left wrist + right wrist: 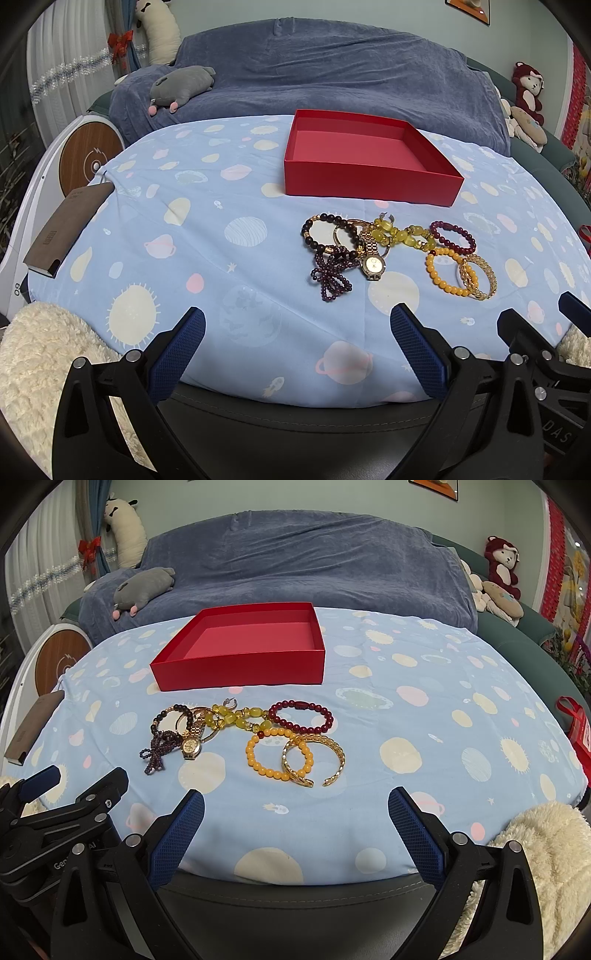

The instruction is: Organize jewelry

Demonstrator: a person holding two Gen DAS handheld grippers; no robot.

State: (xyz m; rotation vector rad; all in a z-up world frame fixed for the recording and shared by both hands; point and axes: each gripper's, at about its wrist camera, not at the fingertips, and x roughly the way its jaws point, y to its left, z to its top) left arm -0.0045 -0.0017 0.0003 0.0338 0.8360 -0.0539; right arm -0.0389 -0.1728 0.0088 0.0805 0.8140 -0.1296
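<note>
Both grippers, left (297,325) and right (295,805), fingers apart, empty; suggest right takes loose cuff (334,755) first, into box (240,670).

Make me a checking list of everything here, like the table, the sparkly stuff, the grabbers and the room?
Surface: table under a blue planet-print cloth.
Job's things: red box, open and empty; behind the jewelry. Bracelets, a watch and a gold cuff lie in a cluster, some overlapping.
Clutter: brown book at the cloth's left edge; a red tag at the right edge.
Grippers: left gripper and right gripper both open, holding nothing, short of the jewelry.
Cables: nothing seen.
Surroundings: sofa under a blue cover, plush toys, fluffy cream fabric.
</note>
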